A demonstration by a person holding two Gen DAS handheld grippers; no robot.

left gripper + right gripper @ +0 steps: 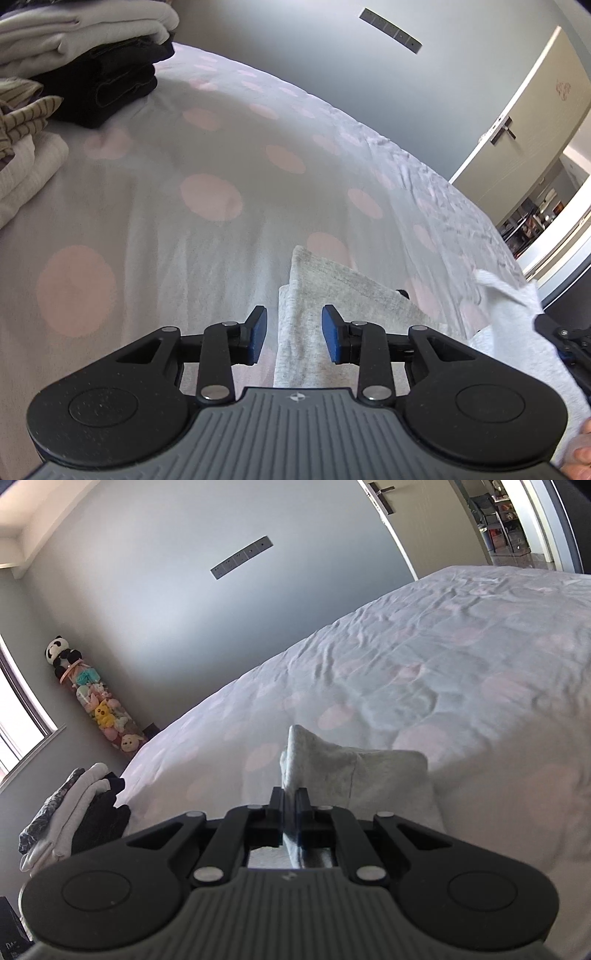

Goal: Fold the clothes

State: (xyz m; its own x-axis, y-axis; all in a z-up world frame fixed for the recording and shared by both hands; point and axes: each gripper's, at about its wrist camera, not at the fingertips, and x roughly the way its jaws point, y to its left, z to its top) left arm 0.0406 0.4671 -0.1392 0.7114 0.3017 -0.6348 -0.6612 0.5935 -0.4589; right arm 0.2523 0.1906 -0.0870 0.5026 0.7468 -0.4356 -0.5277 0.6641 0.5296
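Nearest the right wrist camera, the right gripper [291, 801] has its jaws pinched tight on an edge of the pale grey garment [354, 775], which rises from the grip in a soft peak and drapes away toward the bed [461, 657]. The left gripper [294, 332] stands part open with nothing pressed between its blue pads [258, 326]; a folded strip of the same garment [325, 295] lies beneath and between them, though whether the pads touch it I cannot tell.

The cloth looks like a light, limp knit: it will likely sag, stretch and slide out of a shallow pinch, so a hold at a corner or along a doubled edge seems safest, with both ends kept taut.

Beyond, the dotted bedspread is rumpled on the far side and may drag at the fabric. A stack of folded clothes [85, 48], pale over black, sits well apart at the left, with a striped piece [26, 110] beside it. Nothing stands between the grippers and open bed.
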